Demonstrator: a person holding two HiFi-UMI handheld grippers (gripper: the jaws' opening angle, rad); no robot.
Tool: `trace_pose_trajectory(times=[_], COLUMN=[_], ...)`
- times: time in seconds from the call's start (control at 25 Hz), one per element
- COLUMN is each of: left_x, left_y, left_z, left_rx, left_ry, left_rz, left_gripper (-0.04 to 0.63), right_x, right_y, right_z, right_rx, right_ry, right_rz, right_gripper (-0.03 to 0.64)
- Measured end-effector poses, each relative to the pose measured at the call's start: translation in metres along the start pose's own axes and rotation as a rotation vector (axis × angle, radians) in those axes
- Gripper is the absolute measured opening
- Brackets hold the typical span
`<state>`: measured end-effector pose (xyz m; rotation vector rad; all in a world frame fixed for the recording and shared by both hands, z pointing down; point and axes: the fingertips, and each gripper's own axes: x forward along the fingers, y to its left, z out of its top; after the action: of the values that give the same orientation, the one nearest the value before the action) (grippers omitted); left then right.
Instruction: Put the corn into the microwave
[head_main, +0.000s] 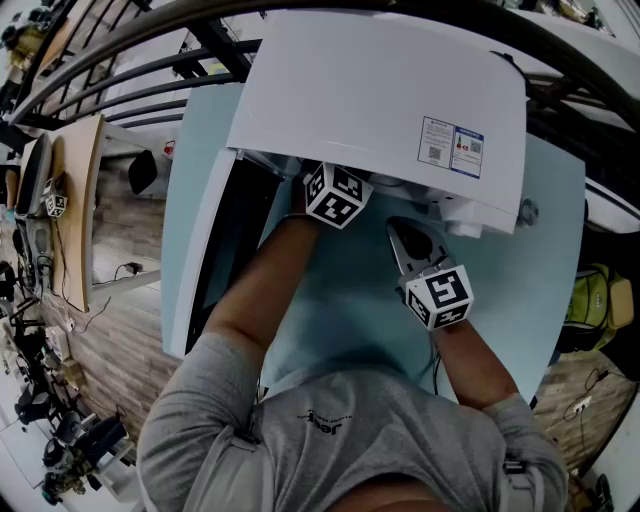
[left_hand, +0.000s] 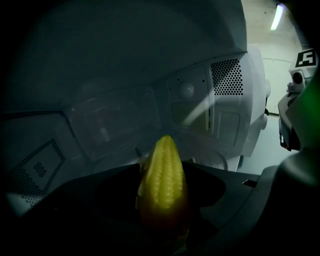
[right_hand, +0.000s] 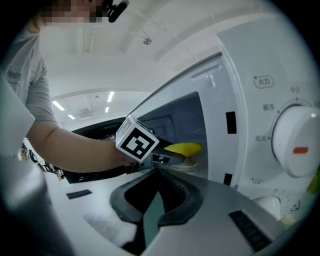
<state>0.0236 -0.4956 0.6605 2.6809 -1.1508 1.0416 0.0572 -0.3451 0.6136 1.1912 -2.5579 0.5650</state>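
Your left gripper (left_hand: 167, 172) clamps the corn (left_hand: 162, 187) inside the dim microwave (head_main: 380, 90) — tips hidden from overhead; right gripper (right_hand: 156, 175) pinched together, empty.

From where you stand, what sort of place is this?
Probably a lab or workshop, not a home kitchen: the white microwave sits on a pale blue table, cables and gear crowd the left edge of the head view, and strip lights run overhead.

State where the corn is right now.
In the left gripper view the corn is centre frame, clamped in the left gripper, its tip reaching into the open microwave over the glass tray.
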Motion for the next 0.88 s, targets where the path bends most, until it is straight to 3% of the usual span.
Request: trace_pose_trajectory(times=[0.88], left_x=[-0.026], left_y=[0.003], left_z=[-0.001], left_rx=[-0.102], left_ry=[-0.027], left_rz=[0.022], left_gripper=[0.325], right_x=[-0.014], right_y=[0.009], right_z=[0.01], right_rx=[-0.01], right_ry=[-0.007], right_rz=[-0.008], right_gripper=[0.017])
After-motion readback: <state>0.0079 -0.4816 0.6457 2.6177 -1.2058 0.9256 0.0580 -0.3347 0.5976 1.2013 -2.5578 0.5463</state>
